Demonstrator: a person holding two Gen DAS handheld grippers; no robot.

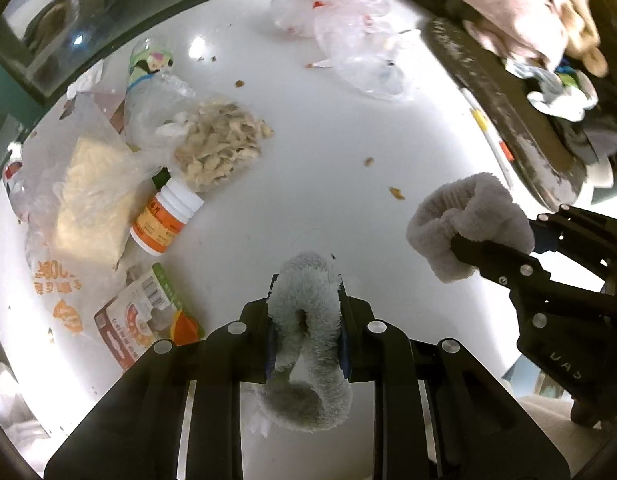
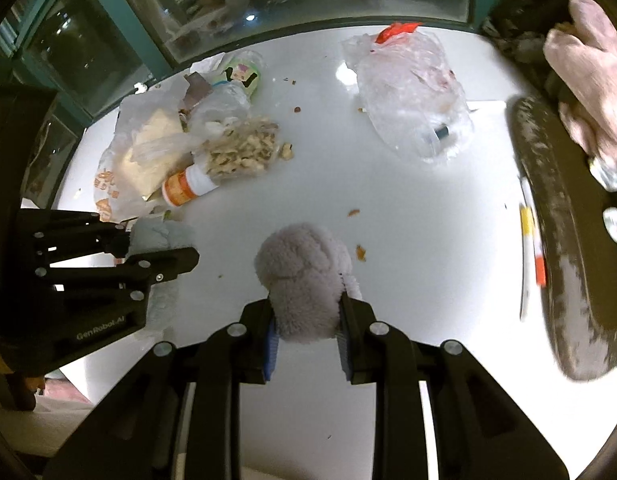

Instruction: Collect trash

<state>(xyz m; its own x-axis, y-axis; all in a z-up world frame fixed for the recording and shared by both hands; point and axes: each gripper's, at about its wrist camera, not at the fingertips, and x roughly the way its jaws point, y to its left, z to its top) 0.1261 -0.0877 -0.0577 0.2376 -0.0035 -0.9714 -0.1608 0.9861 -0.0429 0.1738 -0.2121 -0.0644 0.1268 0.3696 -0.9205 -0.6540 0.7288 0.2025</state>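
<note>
White tabletop (image 2: pixel 388 216) beneath dark window glass, strewn with litter: your left gripper (image 1: pixel 306 320) pinches a grey-green fluffy cloth loop (image 1: pixel 304 344), its long axis running along the fingers, one end poking out toward the table and the other curling back toward the camera. Your right gripper (image 2: pixel 306 316) clamps a pale lilac fluffy wad (image 2: pixel 304 280), bulging forward past its blue pads. Both bundles hang clear above the surface. At the left lie a tipped orange-labelled pill bottle (image 1: pixel 164 218), cap toward the bagged beige scraps (image 1: pixel 220 146), and a crumpled clear bag (image 2: pixel 408 92) farther back. Only your left view shows the printed snack pouch (image 1: pixel 144 316); only your right view shows the "GenRobot.AI" lettering on the opposite gripper.
</note>
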